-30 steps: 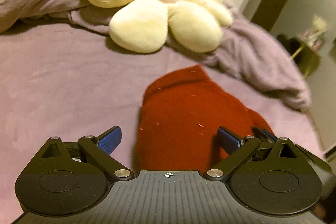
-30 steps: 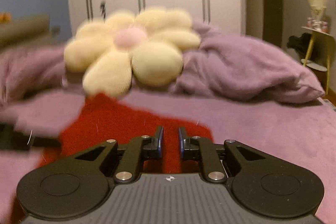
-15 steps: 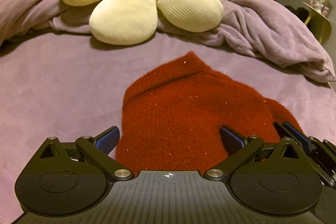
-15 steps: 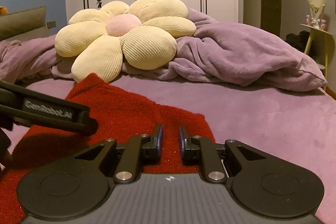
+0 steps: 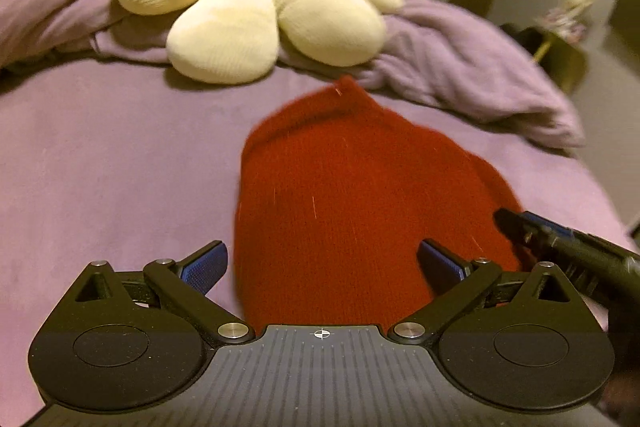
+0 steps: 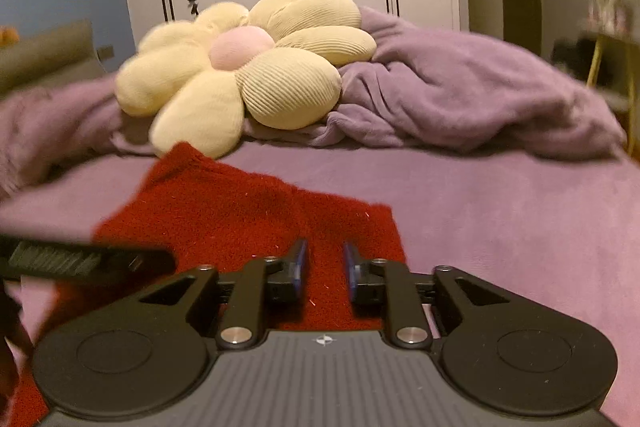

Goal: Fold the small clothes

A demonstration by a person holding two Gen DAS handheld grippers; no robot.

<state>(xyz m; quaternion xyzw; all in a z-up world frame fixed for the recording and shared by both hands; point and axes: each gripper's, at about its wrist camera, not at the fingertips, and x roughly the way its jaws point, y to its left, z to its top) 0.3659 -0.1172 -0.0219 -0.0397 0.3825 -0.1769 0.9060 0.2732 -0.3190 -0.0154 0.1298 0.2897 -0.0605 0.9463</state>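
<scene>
Purple bed (image 5: 100, 167) fills both views; we see a red knit garment (image 5: 352, 195) lying flat on it, near edge cut off by the hand-held gripper bodies. Left hand-held gripper (image 5: 322, 261) spread wide, nothing pinched. Right hand-held gripper (image 6: 323, 269) has just been opening, narrow gap over the garment's right corner, holding nothing. Flower cushion (image 6: 248, 67) and blanket (image 6: 460, 91) far, blurred.

Red knit garment (image 5: 344, 211): near edge hidden, weave possibly motion-blurred.
</scene>
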